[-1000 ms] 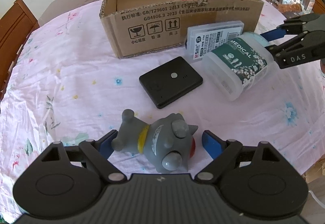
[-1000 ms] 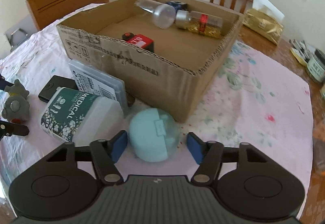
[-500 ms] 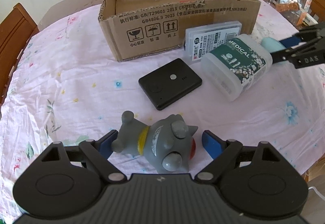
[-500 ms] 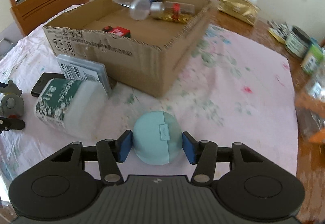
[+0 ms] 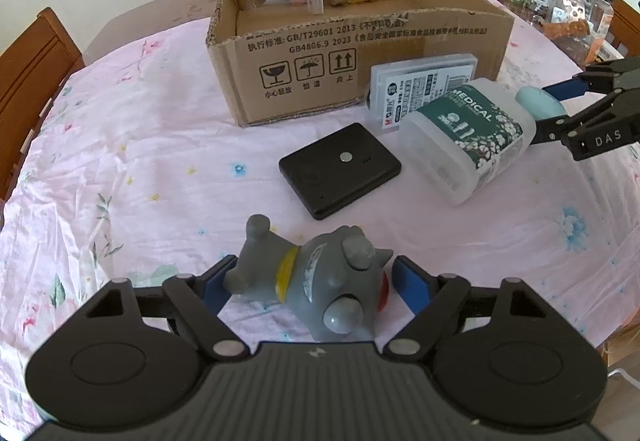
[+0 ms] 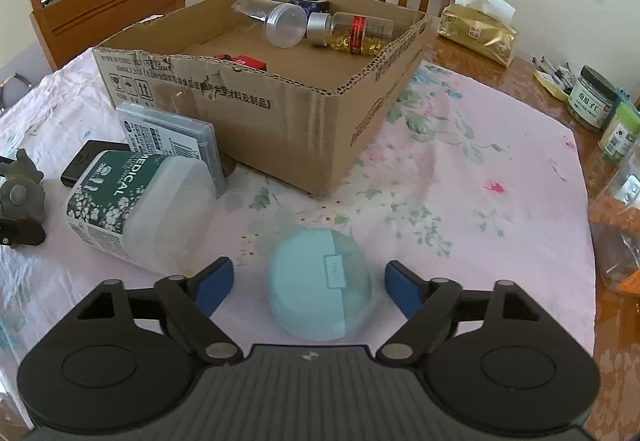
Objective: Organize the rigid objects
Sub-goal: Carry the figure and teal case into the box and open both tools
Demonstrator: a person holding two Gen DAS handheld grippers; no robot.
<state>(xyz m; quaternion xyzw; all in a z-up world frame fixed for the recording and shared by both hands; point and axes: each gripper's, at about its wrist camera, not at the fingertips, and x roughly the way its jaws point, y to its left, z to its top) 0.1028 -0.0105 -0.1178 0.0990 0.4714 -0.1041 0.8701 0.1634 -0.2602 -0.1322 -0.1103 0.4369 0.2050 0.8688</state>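
Blue-padded right tool [image 6: 308, 283] opening astride teal case [image 6: 318, 285]

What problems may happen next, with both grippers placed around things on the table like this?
1. The round blue case lies loose between the pads of the right gripper, whose jaws are opening. Being rounded, it may roll away on the cloth.
2. The left gripper is closing on the grey toy. Its bumps and limbs give uneven contact, so it may twist or slip.
3. The cotton swab jar lies close beside the right gripper and may get nudged.
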